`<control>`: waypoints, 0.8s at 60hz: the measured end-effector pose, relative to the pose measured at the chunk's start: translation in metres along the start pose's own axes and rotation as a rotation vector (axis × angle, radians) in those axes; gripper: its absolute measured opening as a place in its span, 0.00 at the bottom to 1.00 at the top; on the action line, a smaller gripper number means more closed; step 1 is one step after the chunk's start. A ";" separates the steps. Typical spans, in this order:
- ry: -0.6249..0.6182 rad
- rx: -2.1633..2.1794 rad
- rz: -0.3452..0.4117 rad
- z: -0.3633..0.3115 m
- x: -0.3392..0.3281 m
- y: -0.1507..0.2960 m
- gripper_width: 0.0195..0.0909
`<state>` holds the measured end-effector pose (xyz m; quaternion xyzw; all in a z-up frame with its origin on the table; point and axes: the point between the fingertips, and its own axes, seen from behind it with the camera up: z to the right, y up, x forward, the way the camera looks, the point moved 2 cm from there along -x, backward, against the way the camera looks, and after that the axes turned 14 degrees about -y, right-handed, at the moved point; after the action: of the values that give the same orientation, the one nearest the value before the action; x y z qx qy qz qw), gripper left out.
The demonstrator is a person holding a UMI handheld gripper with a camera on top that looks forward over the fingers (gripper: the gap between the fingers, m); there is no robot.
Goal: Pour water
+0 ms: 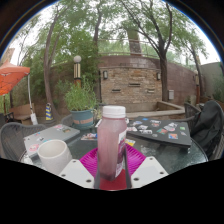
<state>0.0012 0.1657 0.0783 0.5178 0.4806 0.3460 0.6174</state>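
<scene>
I'm looking out over a patio: a stone wall (130,85) and trees behind, and in front of me a round glass table (150,148) that carries everything I need. On it, largest first, I count one dark tray (165,133) scattered with small pale pieces off to the right, one potted plant (80,103) at the far left side, one flat grey object (52,133) lying left of centre, one bottle (113,140) and one white cup (53,155). The bottle has a white cap and dark reddish contents, and it stands upright between my gripper (112,172) fingers; the magenta pads (93,161) sit against it on either side, so I judge the fingers closed on it, though its base is hidden and I can't tell whether it is resting on the table or already lifted. The cup sits just to the left of the fingers, near the bottle. As for progress, I'd say grasping is done and pouring has not begun: the bottle is not tilted and its cap looks to be on. What's left, by my reckoning, is carrying it over the cup and tipping.
</scene>
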 end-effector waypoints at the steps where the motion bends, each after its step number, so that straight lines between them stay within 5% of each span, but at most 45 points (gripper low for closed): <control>1: -0.003 -0.011 -0.004 -0.002 0.001 -0.004 0.24; 28: -0.046 -0.156 -0.038 0.001 -0.009 -0.025 0.36; 36: -0.056 -0.176 -0.063 0.004 -0.012 -0.030 0.51; 42: -0.044 -0.176 -0.116 0.005 -0.023 -0.042 0.92; 48: -0.059 -0.186 -0.108 0.011 -0.048 -0.041 0.90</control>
<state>-0.0059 0.1085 0.0503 0.4415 0.4554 0.3398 0.6944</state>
